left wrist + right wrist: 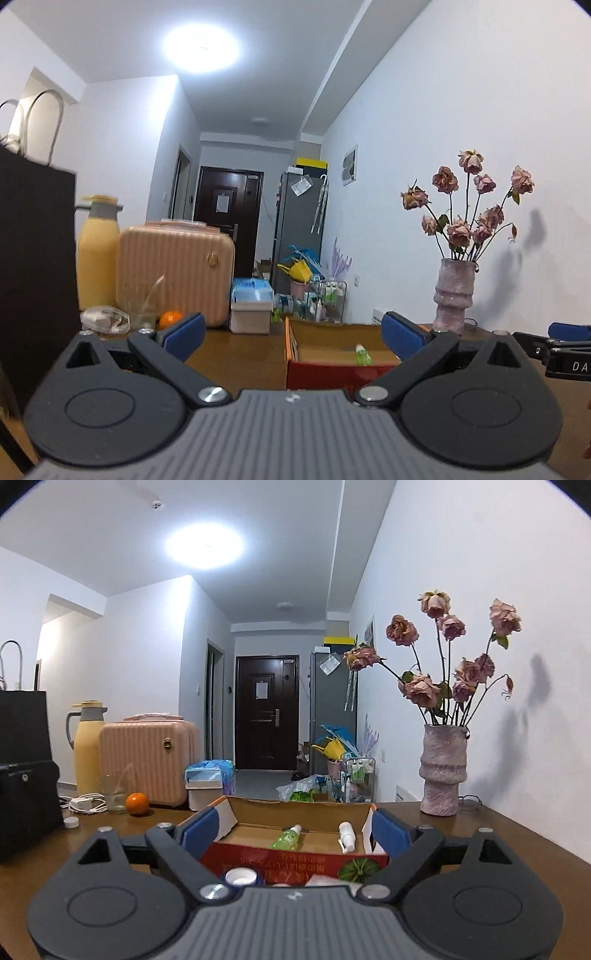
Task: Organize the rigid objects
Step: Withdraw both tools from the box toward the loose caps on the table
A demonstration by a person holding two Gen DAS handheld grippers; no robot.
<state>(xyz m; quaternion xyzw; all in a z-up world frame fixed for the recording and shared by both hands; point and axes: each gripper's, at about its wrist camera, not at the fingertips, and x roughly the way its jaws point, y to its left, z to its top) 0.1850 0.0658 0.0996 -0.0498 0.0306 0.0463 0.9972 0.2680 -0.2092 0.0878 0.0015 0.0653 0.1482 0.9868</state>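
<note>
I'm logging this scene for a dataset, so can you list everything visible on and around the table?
cardboard box: one, red outside, brown inside, open, table centre
green bottle: one, lying in the box
white spray bottle: one, lying in the box, right of the green one
white-capped container: one, just in front of the box
vase: one, pinkish, dried roses, right of the box
orange: one, left of the box
glass: one, clear, beside the orange
white cable: one bundle, far left
thermos: one, yellow
suitcase: one, peach
table: one, brown wood
left gripper: open, empty
right gripper: open, empty
</note>
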